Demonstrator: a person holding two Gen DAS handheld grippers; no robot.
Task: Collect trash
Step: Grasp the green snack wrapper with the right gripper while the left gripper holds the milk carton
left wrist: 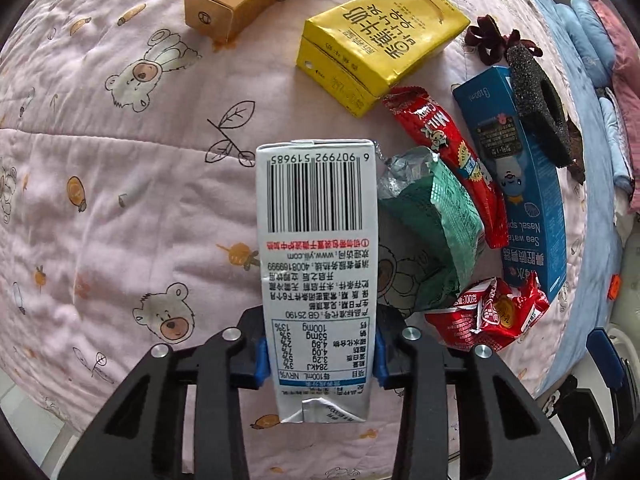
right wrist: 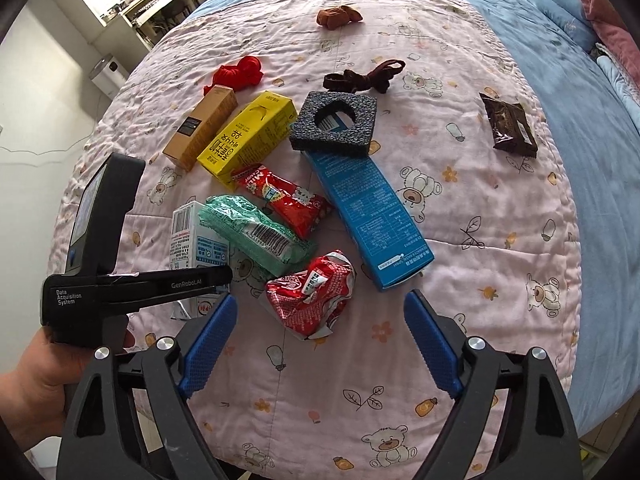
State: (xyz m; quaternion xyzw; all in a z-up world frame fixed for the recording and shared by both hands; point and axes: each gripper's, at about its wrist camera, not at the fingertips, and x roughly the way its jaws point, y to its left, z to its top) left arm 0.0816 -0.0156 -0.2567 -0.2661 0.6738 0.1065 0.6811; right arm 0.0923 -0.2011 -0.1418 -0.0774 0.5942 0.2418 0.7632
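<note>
The left gripper [left wrist: 320, 360] is clamped on the lower end of a white milk carton [left wrist: 318, 272], whose long axis runs straight ahead along the fingers, barcode end pointing away toward the pile. In the right wrist view the same carton [right wrist: 192, 236] sits at the near-left edge of the heap, touching the green snack wrapper [right wrist: 256, 234] beside it; whether it has cleared the bedding I cannot tell. The right gripper [right wrist: 320, 344] is spread wide and holds nothing, and the crumpled red wrapper [right wrist: 310, 298] lies just ahead of it, between the line of its fingers, so the right hand looks the nearer one for that piece. Beyond lie a red candy wrapper [right wrist: 286, 202], a blue nasal spray box [right wrist: 366, 208] with a black foam block [right wrist: 336, 124] resting on its far end, a yellow banana milk carton [right wrist: 248, 140] and a tan box [right wrist: 200, 128], all close together. A dark brown packet [right wrist: 510, 128] lies well apart to the right. Everything rests on a pink quilt [right wrist: 460, 264] with bear prints, soft and wrinkled, spread over a blue bed; shelves stand in the far corner. No bin shows in either view.
</note>
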